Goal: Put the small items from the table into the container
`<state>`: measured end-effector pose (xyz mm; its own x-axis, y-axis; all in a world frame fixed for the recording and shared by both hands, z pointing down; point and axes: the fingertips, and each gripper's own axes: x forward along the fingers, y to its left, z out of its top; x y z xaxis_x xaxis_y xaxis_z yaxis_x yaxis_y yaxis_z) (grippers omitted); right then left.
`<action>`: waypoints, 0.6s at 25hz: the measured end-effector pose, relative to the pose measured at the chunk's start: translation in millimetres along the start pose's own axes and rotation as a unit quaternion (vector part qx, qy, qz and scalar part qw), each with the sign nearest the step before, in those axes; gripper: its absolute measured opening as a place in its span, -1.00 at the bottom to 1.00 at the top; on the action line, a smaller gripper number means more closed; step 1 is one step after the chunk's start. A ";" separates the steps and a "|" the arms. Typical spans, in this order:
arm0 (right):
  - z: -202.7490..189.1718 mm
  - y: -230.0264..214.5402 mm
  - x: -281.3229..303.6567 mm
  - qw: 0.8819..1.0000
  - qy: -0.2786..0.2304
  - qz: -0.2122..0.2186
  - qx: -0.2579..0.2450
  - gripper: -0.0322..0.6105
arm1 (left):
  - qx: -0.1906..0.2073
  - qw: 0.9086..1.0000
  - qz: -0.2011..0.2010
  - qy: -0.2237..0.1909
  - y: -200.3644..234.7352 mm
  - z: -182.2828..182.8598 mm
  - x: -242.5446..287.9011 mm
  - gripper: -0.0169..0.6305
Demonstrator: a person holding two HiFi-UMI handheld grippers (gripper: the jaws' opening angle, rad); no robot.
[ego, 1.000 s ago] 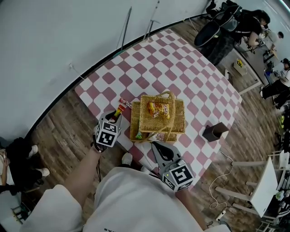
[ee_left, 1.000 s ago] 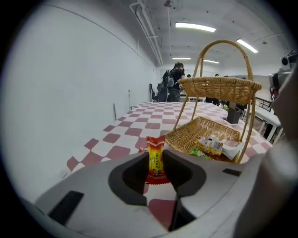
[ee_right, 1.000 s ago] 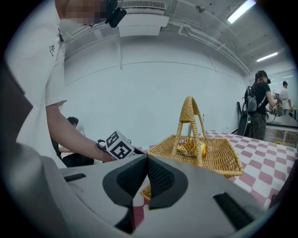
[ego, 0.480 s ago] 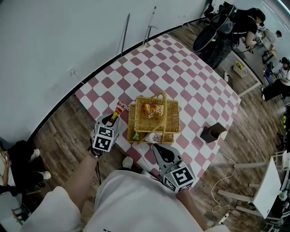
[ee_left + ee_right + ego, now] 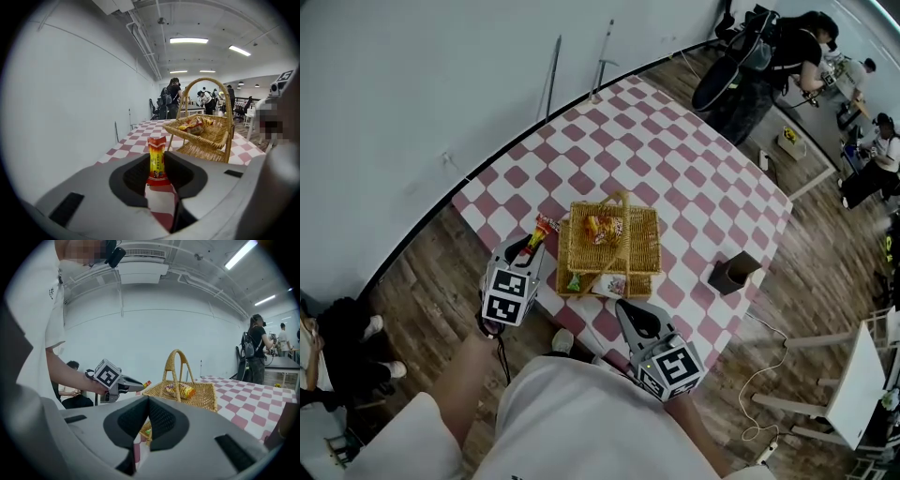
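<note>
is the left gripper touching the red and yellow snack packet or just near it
Touching. The left gripper view shows the red and yellow snack packet standing upright between the jaws of the left gripper, pressed on both sides.

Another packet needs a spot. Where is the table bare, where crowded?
Bare: the pink-and-white checked tablecloth beyond the woven wicker basket, and between it and the dark brown box. Crowded: the near edge, where the left hand-held gripper, holding a red-and-yellow snack packet, and right hand-held gripper close in.
</note>
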<state>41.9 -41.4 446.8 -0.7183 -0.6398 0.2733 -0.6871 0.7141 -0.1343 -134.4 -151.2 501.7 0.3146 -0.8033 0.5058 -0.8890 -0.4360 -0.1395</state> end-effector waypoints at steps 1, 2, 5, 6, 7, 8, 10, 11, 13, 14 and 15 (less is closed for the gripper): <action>-1.1 -1.7 -1.8 1.000 -0.001 -0.002 0.001 -0.86 | 0.002 1.000 -0.001 -0.006 -1.6 5.0 -1.5 -0.62; -2.3 -3.4 -3.7 1.000 -0.001 -0.004 0.002 -0.86 | 0.004 1.000 -0.002 -0.011 -3.1 9.9 -2.8 -0.62; -3.6 -7.0 -9.1 1.000 -0.002 -0.009 0.004 -0.86 | 0.015 1.000 -0.008 -0.025 -9.6 25.5 -7.6 -0.62; -3.8 -8.0 -10.6 1.000 -0.003 -0.011 0.003 -0.86 | 0.019 0.999 -0.011 -0.030 -12.2 31.3 -8.9 -0.62; -4.0 -8.9 -12.0 1.000 -0.004 -0.012 0.003 -0.86 | 0.025 0.999 -0.014 -0.035 -14.9 37.0 -10.2 -0.62; -4.3 -9.7 -13.4 1.000 -0.004 -0.014 0.003 -0.86 | 0.031 0.999 -0.017 -0.040 -18.0 42.6 -11.4 -0.62; -4.5 -11.1 -16.3 1.000 -0.005 -0.017 0.003 -0.86 | 0.041 0.998 -0.025 -0.049 -25.0 53.1 -13.4 -0.62; -4.3 -12.1 -17.6 1.000 -0.006 -0.018 0.004 -0.86 | 0.044 0.997 -0.029 -0.053 -28.5 58.2 -14.1 -0.62; -3.8 -14.2 -19.9 1.000 -0.007 -0.021 0.004 -0.86 | 0.046 0.996 -0.039 -0.062 -35.9 68.5 -14.7 -0.62; -3.9 -15.3 -21.1 1.000 -0.008 -0.022 0.005 -0.86 | 0.046 0.996 -0.044 -0.066 -39.9 73.4 -14.8 -0.62; -4.0 -16.4 -22.3 1.000 -0.009 -0.024 0.005 -0.86 | 0.048 0.995 -0.050 -0.070 -44.1 78.0 -14.9 -0.62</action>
<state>69.6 -37.7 446.8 -0.6865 -0.6779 0.2632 -0.7215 0.6799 -0.1307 -73.9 -151.7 433.9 0.4492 -0.7998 0.3981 -0.8172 -0.5479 -0.1787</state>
